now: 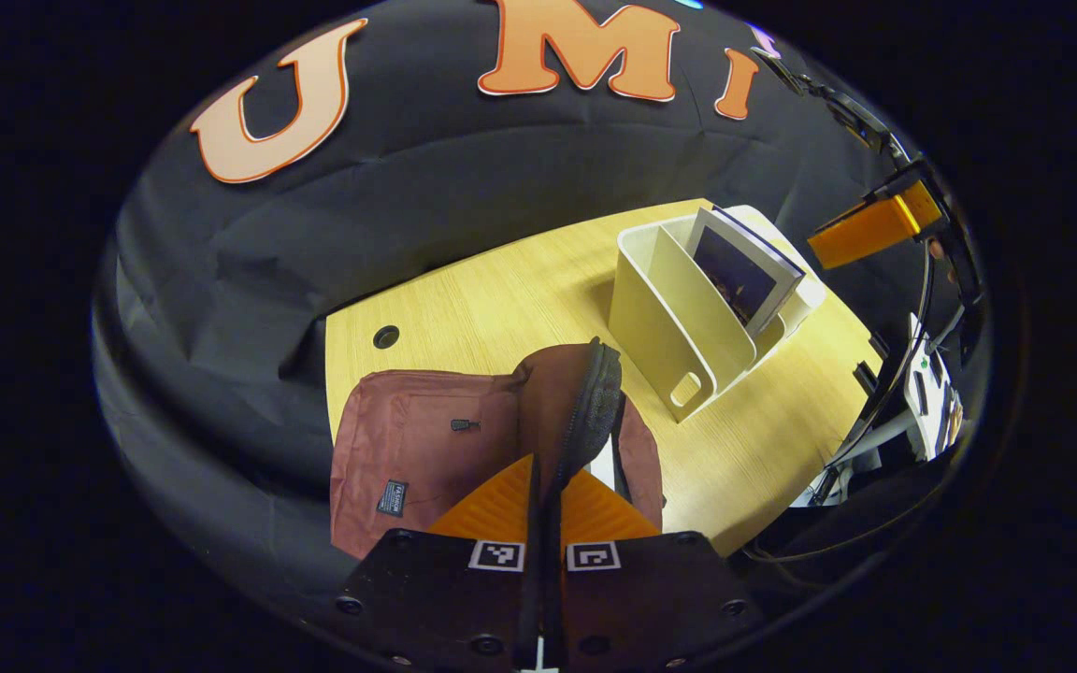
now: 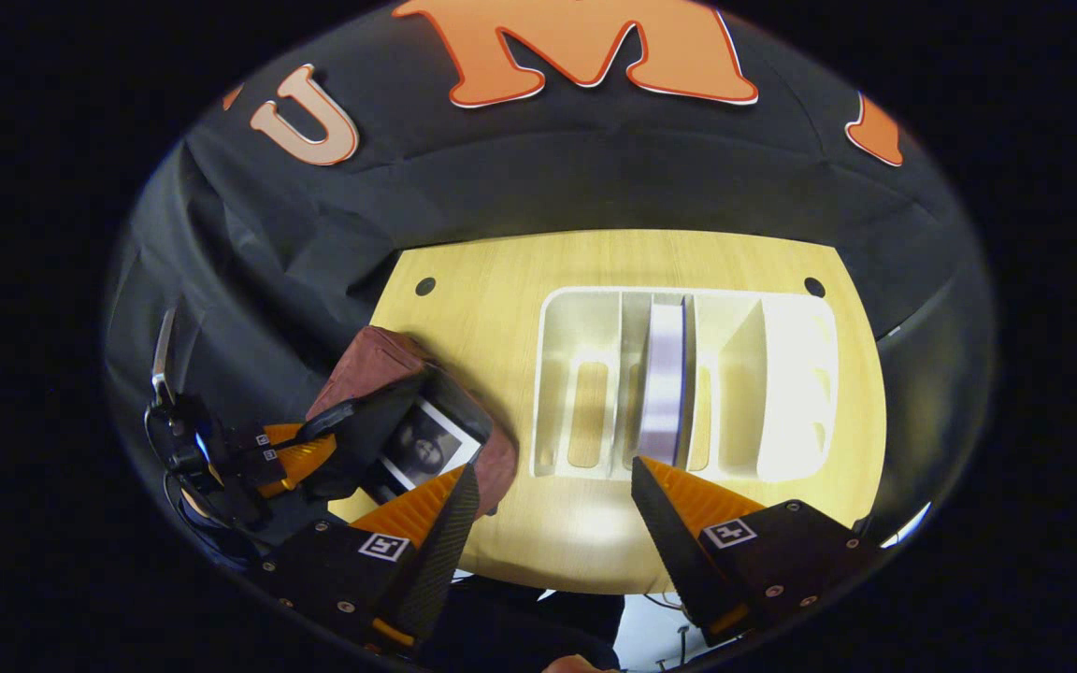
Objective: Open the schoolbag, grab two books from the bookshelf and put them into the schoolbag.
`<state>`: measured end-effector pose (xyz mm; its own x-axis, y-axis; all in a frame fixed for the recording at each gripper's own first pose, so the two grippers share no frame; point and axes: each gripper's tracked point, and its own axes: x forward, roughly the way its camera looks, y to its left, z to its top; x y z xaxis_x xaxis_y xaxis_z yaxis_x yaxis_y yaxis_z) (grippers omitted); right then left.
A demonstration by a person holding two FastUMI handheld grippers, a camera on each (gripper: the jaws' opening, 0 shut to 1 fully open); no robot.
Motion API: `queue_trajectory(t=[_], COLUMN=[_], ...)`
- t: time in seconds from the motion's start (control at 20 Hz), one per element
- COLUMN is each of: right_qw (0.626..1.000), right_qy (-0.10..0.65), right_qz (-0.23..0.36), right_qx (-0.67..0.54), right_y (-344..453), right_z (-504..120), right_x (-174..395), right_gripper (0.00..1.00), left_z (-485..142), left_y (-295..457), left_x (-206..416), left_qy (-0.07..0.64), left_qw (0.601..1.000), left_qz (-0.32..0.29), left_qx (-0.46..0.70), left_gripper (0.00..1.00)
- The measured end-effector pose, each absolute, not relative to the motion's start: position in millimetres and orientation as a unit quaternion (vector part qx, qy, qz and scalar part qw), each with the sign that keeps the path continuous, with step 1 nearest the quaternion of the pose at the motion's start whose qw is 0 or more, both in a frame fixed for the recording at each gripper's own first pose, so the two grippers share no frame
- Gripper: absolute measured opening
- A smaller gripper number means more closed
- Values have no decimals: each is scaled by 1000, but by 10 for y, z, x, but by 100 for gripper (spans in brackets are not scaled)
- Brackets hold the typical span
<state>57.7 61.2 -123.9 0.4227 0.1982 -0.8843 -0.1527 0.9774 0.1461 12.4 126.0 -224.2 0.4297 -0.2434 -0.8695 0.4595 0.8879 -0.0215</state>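
The maroon schoolbag (image 1: 408, 439) lies on the wooden table's left part. My left gripper (image 1: 544, 472) is shut on the black zippered edge (image 1: 595, 393) of its flap and holds it lifted. In the right gripper view the mouth of the schoolbag (image 2: 380, 365) gapes, with a book (image 2: 426, 447) showing inside it. The cream bookshelf (image 2: 585, 346) stands at mid-table, and one book (image 2: 662, 383) stands upright in its middle slot. My right gripper (image 2: 552, 495) hangs open above the table's near edge, in front of that book, with nothing between its fingers.
The table (image 1: 501, 299) has round cable holes near its back corners. The black cloth wall closes in behind it. Cables and white gear (image 1: 922, 393) hang off the table's right end. The bookshelf's other slots are bare.
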Motion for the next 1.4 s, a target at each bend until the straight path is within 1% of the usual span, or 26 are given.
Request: queue_trajectory(t=[0.15,0.35,0.55,0.65,0.95,1.0,1.05,1.1,1.2,1.3,1.35,1.4], right_qw=[835,823,805,796,773,768,763,759,756,755,754,755], right_qy=[544,566,591,604,633,638,644,649,653,655,655,655], right_qz=[84,50,46,31,22,17,10,3,-11,-14,-14,-11], right_qx=[16,-12,-13,-12,-40,-45,-48,-50,-44,-37,-33,-29], right_y=[464,196,170,125,96,70,63,42,27,15,22,32], right_z=[-1368,-1700,-1987,-2144,-2461,-2515,-2551,-2581,-2572,-2510,-2446,-2363], right_x=[770,1013,1168,1230,1336,1345,1341,1340,1346,1331,1309,1295], right_gripper=[98,98,99,98,81,78,74,66,40,40,48,40], left_z=[-2269,-2313,-2333,-2356,-2349,-2356,-2356,-2349,-2360,-2367,-2366,-2368], left_y=[1253,1258,1263,1262,1239,1241,1243,1241,1238,1247,1243,1240], left_x=[112,77,75,85,65,71,60,59,50,31,18,17], left_qy=[496,501,507,509,512,512,512,512,511,511,511,510], left_qw=[838,837,836,835,833,833,833,834,834,834,834,834], left_qz=[-203,-195,-188,-186,-185,-185,-185,-185,-185,-186,-188,-189], left_qx=[105,95,91,94,97,96,96,96,93,91,90,90], left_gripper=[2,3,3,3,2,7,2,3,3,3,3,3])
